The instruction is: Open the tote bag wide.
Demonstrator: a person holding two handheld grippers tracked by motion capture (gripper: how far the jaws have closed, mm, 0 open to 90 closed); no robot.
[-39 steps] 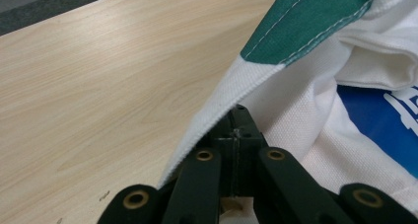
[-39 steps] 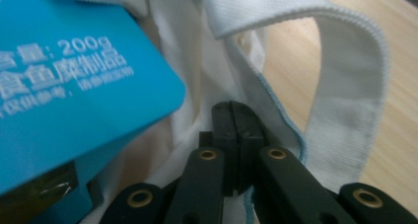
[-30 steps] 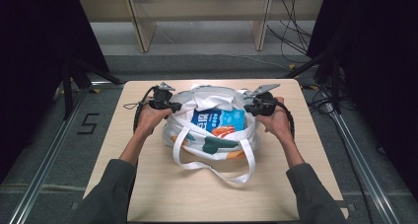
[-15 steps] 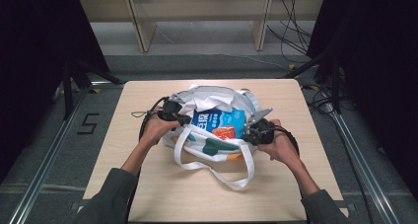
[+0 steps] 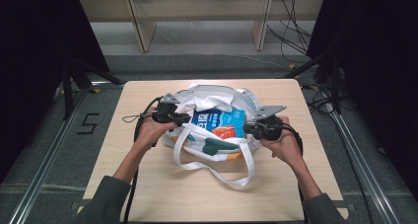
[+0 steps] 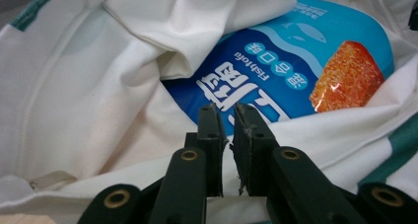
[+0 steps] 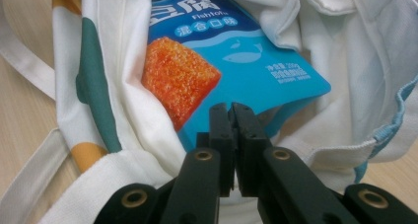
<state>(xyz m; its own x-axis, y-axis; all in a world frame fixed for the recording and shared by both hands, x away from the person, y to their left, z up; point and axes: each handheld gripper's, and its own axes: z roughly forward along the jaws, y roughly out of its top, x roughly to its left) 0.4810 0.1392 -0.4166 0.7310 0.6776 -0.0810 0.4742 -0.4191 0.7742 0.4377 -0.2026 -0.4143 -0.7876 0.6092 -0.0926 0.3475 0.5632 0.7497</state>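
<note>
The left claw is sitting at the left edge of the white tote bag, which is lying open in the middle of the desk. In the left gripper view its jaws are standing close together with the bag's rim cloth running between them; they are pinching that rim, though the very tips are showing a narrow slit. Just beyond the tips, the blue fish tofu packet is lying inside the bag, partly covered by a fold of white fabric.

In the high view the packet is resting in the bag's mouth between the two claws, its orange picture facing up. The bag's long white handles are trailing loose across the desk toward the person.

The right claw is working at the bag's right edge. In the right gripper view its jaws are pressed together, probably on the white rim below them, with the packet's lower corner lying just beyond.
</note>
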